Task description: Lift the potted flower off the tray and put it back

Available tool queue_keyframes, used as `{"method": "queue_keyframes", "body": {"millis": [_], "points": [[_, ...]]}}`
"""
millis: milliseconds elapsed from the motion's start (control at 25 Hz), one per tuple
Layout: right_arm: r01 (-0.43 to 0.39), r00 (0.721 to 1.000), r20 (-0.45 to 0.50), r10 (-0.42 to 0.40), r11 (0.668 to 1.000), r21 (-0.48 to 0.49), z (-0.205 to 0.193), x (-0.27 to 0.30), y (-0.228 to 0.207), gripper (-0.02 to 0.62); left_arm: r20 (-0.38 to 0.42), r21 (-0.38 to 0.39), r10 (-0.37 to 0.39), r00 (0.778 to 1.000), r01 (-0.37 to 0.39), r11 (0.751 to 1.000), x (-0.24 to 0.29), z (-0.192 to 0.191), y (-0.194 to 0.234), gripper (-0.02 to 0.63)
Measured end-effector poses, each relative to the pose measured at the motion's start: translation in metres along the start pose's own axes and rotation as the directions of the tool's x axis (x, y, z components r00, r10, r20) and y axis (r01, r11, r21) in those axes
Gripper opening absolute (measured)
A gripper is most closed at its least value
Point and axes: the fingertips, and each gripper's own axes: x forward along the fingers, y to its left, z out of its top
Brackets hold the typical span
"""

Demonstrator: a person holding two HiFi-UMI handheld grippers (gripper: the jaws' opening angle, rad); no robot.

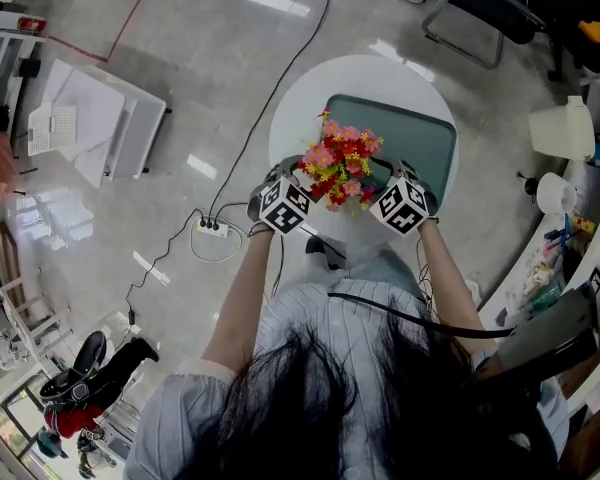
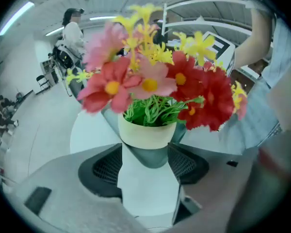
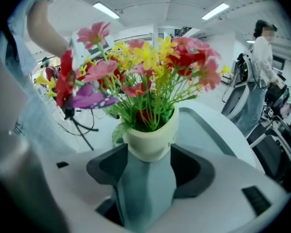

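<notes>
Room: glossy grey floor (image 1: 230,78) w/ cables running across it to a power strip (image 1: 213,228). A white cabinet (image 1: 110,118) stands at left, a black chair (image 1: 480,8) at top right and a white jug (image 1: 562,128) on the cluttered bench at right. In the left gripper view another person (image 2: 73,33) stands in the bg, under ceiling strip lights.

Centre of the head view: round white table (image 1: 295,108) carrying a grey-green tray (image 1: 420,138) w/ a raised rim.

The potted flower (image 1: 340,166) sits at the tray's near edge, btwn the two grippers. It has red, pink and yellow blooms, green stems and a pot w/ a cream rim over a faceted grey-green body. The left gripper (image 1: 288,196) comes in from one side and the right gripper (image 1: 400,196) from the opposite side, marker cubes facing up.

In the left gripper view the black meshed pads (image 2: 101,171) press the pot's lower body on both sides, just under the rim. White tabletop shows below the base there. In the right gripper view the dark pads (image 3: 104,166) close on the grey-green body the same way, w/ the tray behind the pot. So both sets of jaws are clamped on the pot. Whether the base touches the tray can't be told.

Small stuff: a purple butterfly pick (image 3: 89,100) stands among the blooms. Black-and-white square patterns cover the cubes. The small print (image 3: 174,136) on the cream rim is too small to read.
</notes>
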Motion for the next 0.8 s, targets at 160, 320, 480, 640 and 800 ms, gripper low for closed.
{"method": "queue_keyframes", "body": {"millis": [160, 320, 480, 640, 800], "points": [[0.044, 0.998, 0.045, -0.049, 0.993, 0.106, 0.001, -0.018, -0.003, 0.284, 0.054, -0.103, 0.016, 0.998, -0.011, 0.995, -0.022, -0.014, -0.002, 0.295], [0.075, 0.989, 0.106, -0.102, 0.97, 0.232, 0.004, -0.035, -0.001, 0.284, 0.122, -0.179, 0.061, 0.991, -0.039, 0.983, -0.047, -0.022, -0.004, 0.293], [0.122, 0.972, 0.155, -0.176, 0.943, 0.309, 0.006, -0.055, 0.0, 0.282, 0.209, -0.237, 0.104, 0.972, -0.053, 0.97, -0.072, -0.012, -0.008, 0.293], [0.144, 0.95, 0.203, -0.236, 0.911, 0.385, 0.016, -0.071, 0.011, 0.273, 0.279, -0.273, 0.127, 0.952, -0.049, 0.961, -0.09, -0.011, -0.016, 0.293], [0.171, 0.925, 0.239, -0.294, 0.888, 0.427, 0.028, -0.085, 0.026, 0.234, 0.343, -0.291, 0.143, 0.928, -0.04, 0.956, -0.11, -0.009, -0.021, 0.293]]}}
